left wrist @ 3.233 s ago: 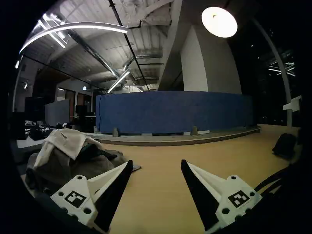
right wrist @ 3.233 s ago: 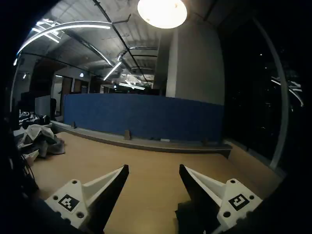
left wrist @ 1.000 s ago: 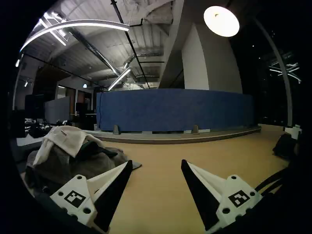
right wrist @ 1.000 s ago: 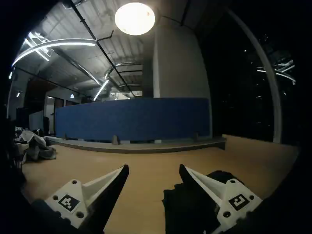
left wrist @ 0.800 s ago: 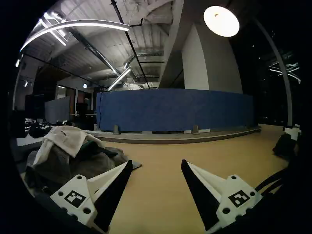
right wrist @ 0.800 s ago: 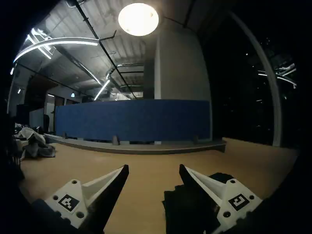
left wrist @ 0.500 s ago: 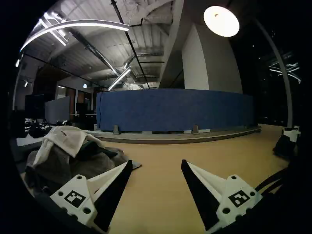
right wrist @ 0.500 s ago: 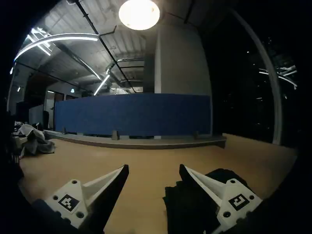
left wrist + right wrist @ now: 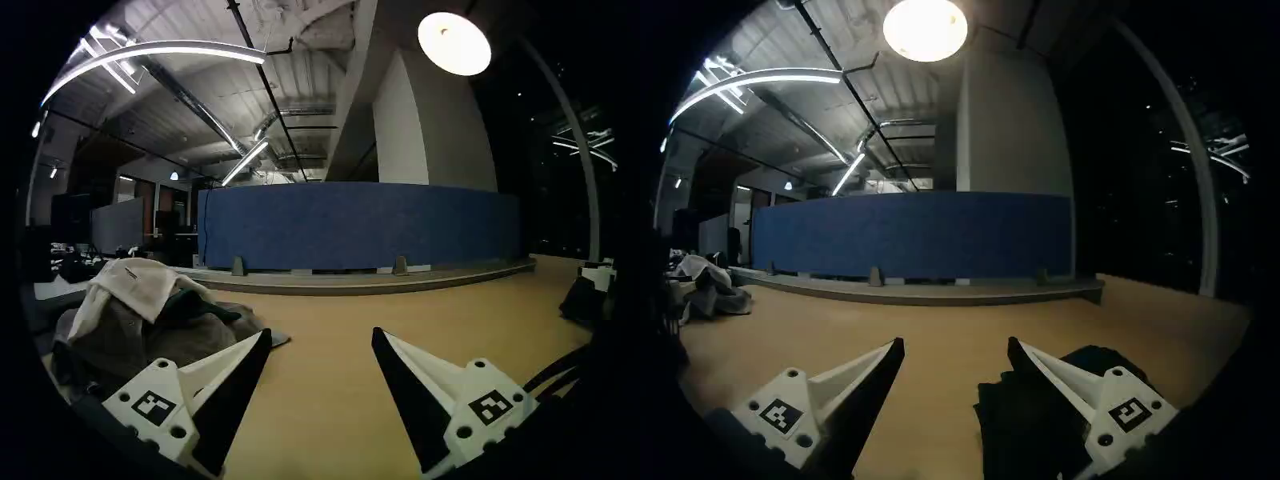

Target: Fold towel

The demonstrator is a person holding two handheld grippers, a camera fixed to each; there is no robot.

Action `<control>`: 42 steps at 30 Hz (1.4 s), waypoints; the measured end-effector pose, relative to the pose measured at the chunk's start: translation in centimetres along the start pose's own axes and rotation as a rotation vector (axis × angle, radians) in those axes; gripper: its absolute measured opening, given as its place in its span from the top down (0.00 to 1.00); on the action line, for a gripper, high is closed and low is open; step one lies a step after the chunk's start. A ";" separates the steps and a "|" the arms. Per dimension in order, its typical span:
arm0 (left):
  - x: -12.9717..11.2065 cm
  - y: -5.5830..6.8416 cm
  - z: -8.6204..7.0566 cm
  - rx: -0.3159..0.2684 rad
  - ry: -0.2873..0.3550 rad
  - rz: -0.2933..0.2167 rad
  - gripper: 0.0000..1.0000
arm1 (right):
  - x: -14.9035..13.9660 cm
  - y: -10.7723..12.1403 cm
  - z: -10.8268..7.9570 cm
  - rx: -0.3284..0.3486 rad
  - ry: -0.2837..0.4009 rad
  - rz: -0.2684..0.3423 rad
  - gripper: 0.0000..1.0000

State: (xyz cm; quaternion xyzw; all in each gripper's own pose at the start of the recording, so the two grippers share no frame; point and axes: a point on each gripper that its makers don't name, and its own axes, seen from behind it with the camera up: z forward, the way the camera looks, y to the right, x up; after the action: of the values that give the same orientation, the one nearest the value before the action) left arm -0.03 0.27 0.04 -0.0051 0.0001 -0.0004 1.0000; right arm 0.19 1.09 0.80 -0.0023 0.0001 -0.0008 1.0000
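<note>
A heap of towels point(image 9: 140, 328), a white one draped over grey ones, lies on the wooden table point(image 9: 344, 336) just ahead of my left gripper's point(image 9: 320, 340) left finger. That gripper is open and holds nothing. In the right gripper view the same heap point(image 9: 708, 296) shows far off at the left edge. A folded black cloth point(image 9: 1032, 416) lies under and beside the right finger of my right gripper point(image 9: 954, 348), which is open and empty. The black cloth point(image 9: 582, 300) also shows at the far right of the left gripper view, with the other gripper point(image 9: 596, 276) at it.
A blue partition point(image 9: 352, 226) on a grey ledge runs along the far side of the table. A white pillar point(image 9: 1012, 136) rises behind it under a round lamp point(image 9: 926, 28). Bare wood point(image 9: 904, 328) stretches between the towel heap and the black cloth.
My right gripper has turned to the right since 3.2 s ago, bringing the black cloth under its right finger. In the last second it has only tilted slightly. The left gripper has stayed put.
</note>
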 end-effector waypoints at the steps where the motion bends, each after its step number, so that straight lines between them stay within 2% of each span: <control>1: 0.0 0.0 0.0 0.000 0.000 0.000 0.07 | 0.0 0.0 0.0 0.000 0.000 0.000 0.00; 42: -0.2 -0.1 -0.3 0.000 0.000 -0.003 0.07 | 0.1 0.1 -0.1 0.001 0.000 0.000 0.00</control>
State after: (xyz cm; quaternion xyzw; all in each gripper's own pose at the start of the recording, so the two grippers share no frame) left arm -0.20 0.15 -0.22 -0.0052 0.0000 -0.0020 1.0000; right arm 0.24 1.19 0.69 -0.0018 0.0001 -0.0008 1.0000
